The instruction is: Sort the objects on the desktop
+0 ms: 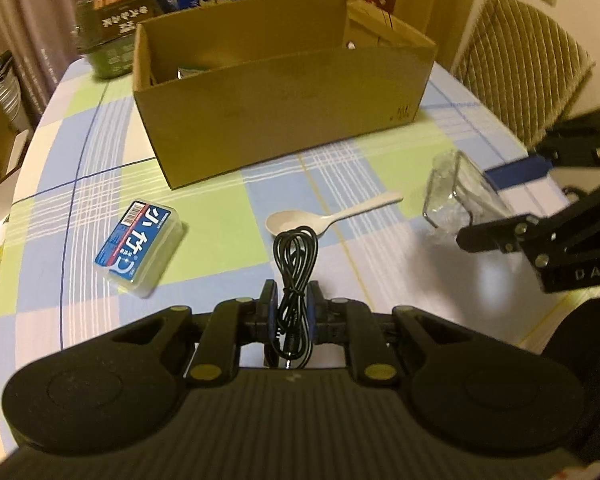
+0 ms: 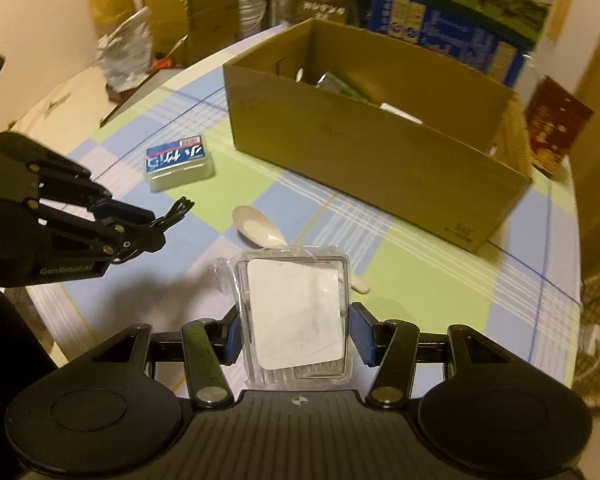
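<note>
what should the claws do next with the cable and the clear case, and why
Probably carry both forward over the open cardboard box and release there. The left claw is shut on the coiled black cable, the right claw on the clear plastic case. The box already holds items, while the spoon and blue-labelled box lie on the table.

Colours across the tabletop

Checked tabletop (image 1: 204, 256) in green, blue and white; brown cardboard box (image 1: 292, 120); cream spoon (image 1: 300, 222); black cable (image 1: 294, 272); blue-labelled case (image 1: 140, 240).

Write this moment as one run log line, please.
left gripper: holds black cable | right gripper: holds clear case | cardboard box: ahead
</note>
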{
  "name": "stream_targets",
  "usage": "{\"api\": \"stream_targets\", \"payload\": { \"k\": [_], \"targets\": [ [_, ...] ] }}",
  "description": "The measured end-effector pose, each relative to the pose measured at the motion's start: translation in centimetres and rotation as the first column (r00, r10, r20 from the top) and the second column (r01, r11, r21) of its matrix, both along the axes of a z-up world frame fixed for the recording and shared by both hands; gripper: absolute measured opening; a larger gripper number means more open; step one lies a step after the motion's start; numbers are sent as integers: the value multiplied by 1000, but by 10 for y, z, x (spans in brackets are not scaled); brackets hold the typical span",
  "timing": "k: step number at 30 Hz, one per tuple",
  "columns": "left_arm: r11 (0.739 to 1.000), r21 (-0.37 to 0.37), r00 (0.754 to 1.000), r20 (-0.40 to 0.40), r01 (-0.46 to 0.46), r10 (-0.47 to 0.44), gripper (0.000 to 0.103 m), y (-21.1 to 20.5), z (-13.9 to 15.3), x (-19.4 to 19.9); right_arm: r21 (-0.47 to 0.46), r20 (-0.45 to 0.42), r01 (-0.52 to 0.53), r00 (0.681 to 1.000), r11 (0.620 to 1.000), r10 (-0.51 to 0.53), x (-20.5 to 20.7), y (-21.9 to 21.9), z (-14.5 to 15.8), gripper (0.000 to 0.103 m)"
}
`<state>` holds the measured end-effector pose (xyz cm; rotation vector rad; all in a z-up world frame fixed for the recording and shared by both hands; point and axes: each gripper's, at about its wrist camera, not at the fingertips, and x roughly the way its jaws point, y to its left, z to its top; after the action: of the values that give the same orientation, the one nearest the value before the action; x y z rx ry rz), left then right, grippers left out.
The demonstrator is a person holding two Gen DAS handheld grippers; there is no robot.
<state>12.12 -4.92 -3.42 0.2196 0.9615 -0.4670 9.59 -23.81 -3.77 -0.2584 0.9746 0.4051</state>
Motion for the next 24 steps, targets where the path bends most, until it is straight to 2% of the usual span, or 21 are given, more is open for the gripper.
{"api": "stream_targets", "payload": {
  "k": [12,24],
  "targets": [
    [995,-44,995,28,-91,92,11,-2,26,-25,2,67,99,993,995,-99,-31,-25,24,51],
    [996,-29,994,55,-90,91,11,-14,37,-25,6,89,162,983,987,-162,-35,-52,33,51]
  ]
}}
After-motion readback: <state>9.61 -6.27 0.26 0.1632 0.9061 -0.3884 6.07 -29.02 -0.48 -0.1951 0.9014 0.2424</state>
